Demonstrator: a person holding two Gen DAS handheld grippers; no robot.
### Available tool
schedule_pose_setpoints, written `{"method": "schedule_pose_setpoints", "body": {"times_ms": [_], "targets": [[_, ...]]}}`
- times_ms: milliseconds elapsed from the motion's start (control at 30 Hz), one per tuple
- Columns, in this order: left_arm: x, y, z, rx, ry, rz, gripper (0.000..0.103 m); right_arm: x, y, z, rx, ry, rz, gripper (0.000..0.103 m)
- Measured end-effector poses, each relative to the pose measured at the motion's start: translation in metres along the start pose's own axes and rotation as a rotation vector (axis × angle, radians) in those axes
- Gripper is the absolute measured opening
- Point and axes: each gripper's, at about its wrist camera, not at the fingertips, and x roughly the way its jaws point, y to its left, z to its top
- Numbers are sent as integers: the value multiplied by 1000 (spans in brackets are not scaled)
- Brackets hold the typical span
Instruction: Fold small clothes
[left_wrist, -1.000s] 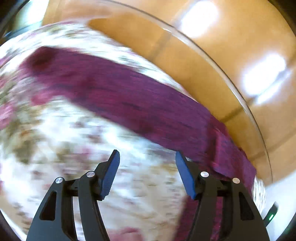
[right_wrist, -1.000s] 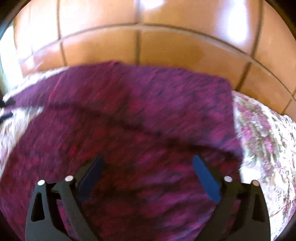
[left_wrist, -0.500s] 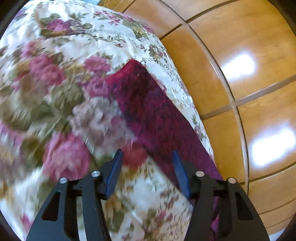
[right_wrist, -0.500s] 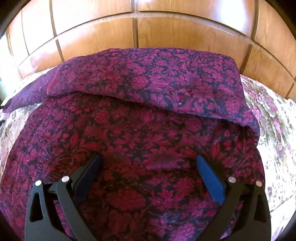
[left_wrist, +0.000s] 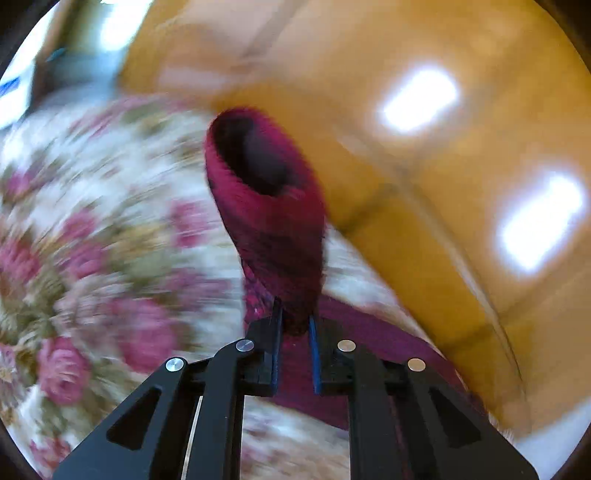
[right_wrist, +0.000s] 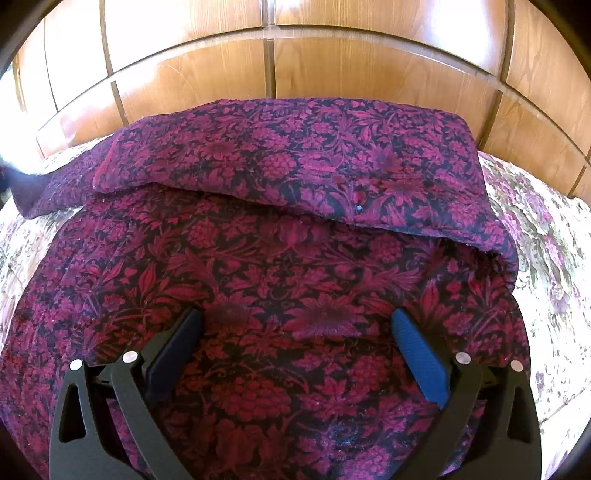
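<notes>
A dark red floral garment (right_wrist: 288, 266) lies spread on the flowered bedspread (right_wrist: 546, 258), with its far part folded over into a flap (right_wrist: 295, 162). My right gripper (right_wrist: 295, 332) is open and hovers just above the garment's middle, holding nothing. In the blurred left wrist view, my left gripper (left_wrist: 294, 325) is shut on the garment's sleeve (left_wrist: 273, 229), which rises from the jaws as a tube with its open cuff facing the camera.
A wooden panelled headboard (right_wrist: 332, 62) runs along the far edge of the bed, right behind the garment; it also shows in the left wrist view (left_wrist: 443, 166). The flowered bedspread (left_wrist: 92, 240) stretches to the left of the sleeve.
My left gripper has closed on the sleeve and lifted it off the bed. My right gripper has stayed open over the garment and settled slightly closer.
</notes>
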Motion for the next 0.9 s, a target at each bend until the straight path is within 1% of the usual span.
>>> {"method": "schedule_pose_setpoints", "body": {"times_ms": [33, 100, 133, 200, 267, 367, 400, 433, 467, 500, 533, 567, 600, 700, 767, 833, 867, 900], "targets": [[-7, -31, -10, 89, -6, -42, 11, 0, 0, 0, 1, -1, 2, 101], [-11, -71, -28, 190, 0, -100, 11, 0, 0, 0, 1, -2, 0, 101], [-11, -97, -44, 246, 22, -149, 11, 0, 0, 0, 1, -3, 1, 101], [-6, -131, -73, 321, 70, -201, 11, 0, 0, 0, 4, -3, 4, 101], [5, -161, -105, 393, 124, -232, 11, -1, 0, -1, 5, -4, 6, 101], [30, -197, -153, 489, 228, -250, 12, -1, 0, -1, 12, -8, 13, 101], [38, -205, -168, 521, 264, -255, 23, -1, -1, -2, 15, -8, 15, 101], [45, -210, -180, 550, 302, -260, 30, -1, -1, -2, 17, -9, 18, 101], [50, -214, -192, 580, 328, -241, 40, -1, -2, -2, 19, -10, 21, 101], [52, -215, -199, 601, 329, -219, 44, -1, -2, -2, 22, -10, 23, 101], [55, -214, -199, 612, 324, -215, 49, -2, -3, -2, 25, -11, 26, 101], [51, -210, -200, 612, 320, -233, 65, -2, -4, -2, 29, -12, 30, 101], [46, -207, -202, 603, 313, -248, 76, -2, -5, -2, 30, -12, 32, 101], [22, -193, -202, 585, 272, -278, 77, -3, -6, -3, 32, -13, 33, 101], [9, -184, -201, 581, 254, -265, 77, -3, -6, -2, 32, -13, 33, 101], [-2, -173, -203, 555, 250, -273, 77, -6, -8, -1, 33, -15, 36, 101], [-9, -166, -210, 550, 255, -253, 74, -8, -9, 1, 37, -17, 42, 99], [-14, -161, -215, 551, 259, -241, 70, -13, -11, 4, 46, -28, 56, 91]]}}
